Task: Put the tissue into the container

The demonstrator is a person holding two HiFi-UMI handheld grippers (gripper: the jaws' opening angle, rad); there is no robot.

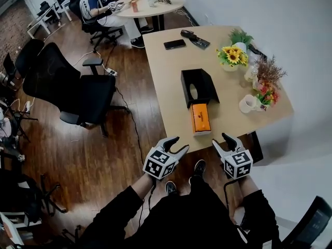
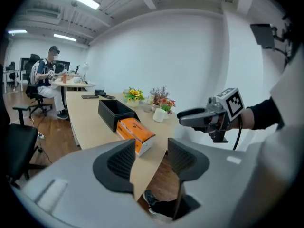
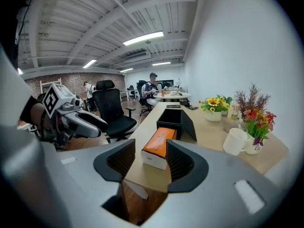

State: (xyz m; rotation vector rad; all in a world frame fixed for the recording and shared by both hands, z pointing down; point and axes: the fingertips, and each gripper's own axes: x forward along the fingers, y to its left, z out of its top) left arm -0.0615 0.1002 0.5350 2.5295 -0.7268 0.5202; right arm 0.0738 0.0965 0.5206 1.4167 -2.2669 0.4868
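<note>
Ahead of the left tool and right tool — both wide open, empty — lies the tissue box, against the container.

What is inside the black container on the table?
Nothing shows inside the black container, only dark walls and a pale oval slot. The orange tissue box lies outside, in front of it. Shadow hides its corners.

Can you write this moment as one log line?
left gripper: open, empty | right gripper: open, empty | tissue box: on table by container
</note>
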